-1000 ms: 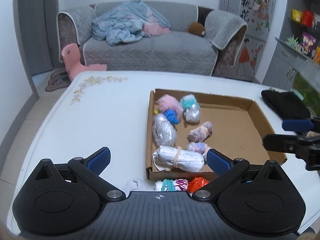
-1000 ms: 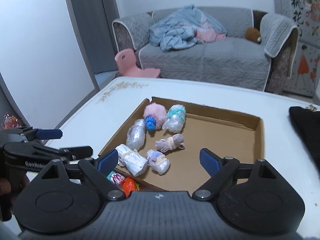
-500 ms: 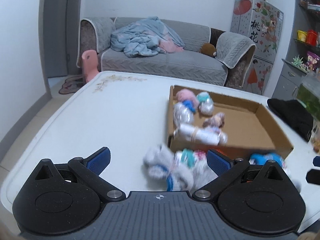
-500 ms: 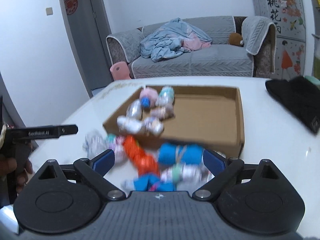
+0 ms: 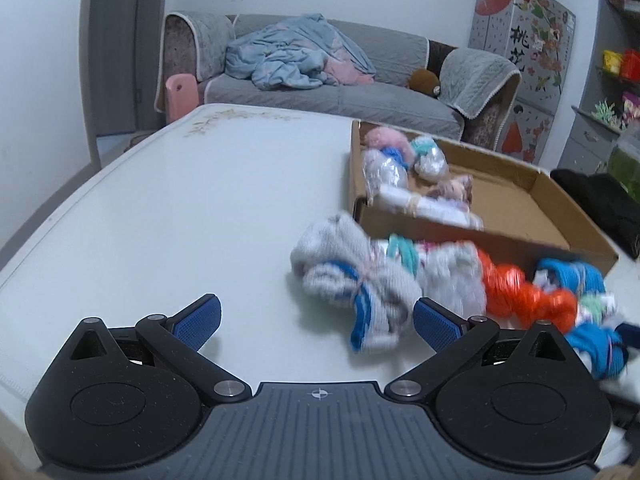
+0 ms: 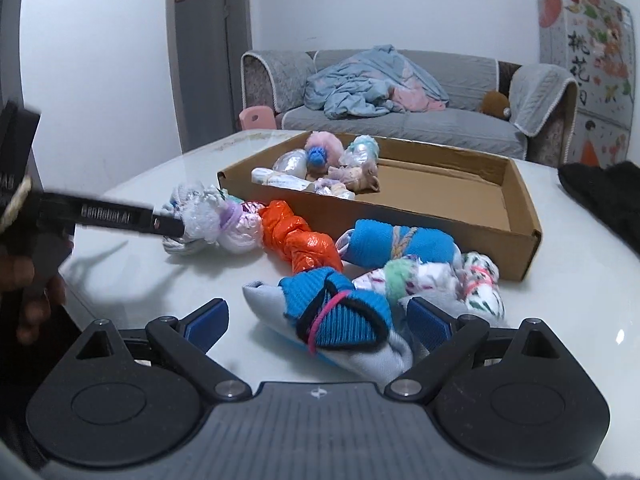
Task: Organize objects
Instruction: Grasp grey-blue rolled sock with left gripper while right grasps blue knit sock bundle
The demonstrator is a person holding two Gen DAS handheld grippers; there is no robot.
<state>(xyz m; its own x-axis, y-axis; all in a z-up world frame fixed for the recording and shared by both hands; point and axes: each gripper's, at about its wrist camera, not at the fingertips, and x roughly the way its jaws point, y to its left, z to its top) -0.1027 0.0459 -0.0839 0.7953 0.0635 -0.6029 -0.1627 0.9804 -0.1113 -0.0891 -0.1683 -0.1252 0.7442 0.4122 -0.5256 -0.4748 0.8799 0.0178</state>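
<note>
Several rolled sock and cloth bundles lie on the white table (image 6: 580, 272) in front of a shallow cardboard box (image 6: 440, 216); several more lie in the box's left end. My right gripper (image 6: 320, 320) is open low over the table. A blue-and-grey bundle (image 6: 336, 316) tied with a pink band lies between its fingers, and the pads do not press it. My left gripper (image 5: 318, 318) is open too, with a grey-and-blue bundle (image 5: 356, 280) just ahead of its right finger. An orange bundle (image 6: 300, 240) and a blue roll (image 6: 396, 242) lie between the two grippers.
The box (image 5: 520, 246) has bare floor on its right side. A black cloth (image 6: 600, 200) lies on the table to the right of it. In the right wrist view the left gripper's finger (image 6: 120, 216) reaches to a white bundle (image 6: 196, 216). A sofa stands beyond the table.
Both grippers have sunk toward the table and drawn back from over the box. The loose bundles in front of the box have come into view, one now between the right fingers.
</note>
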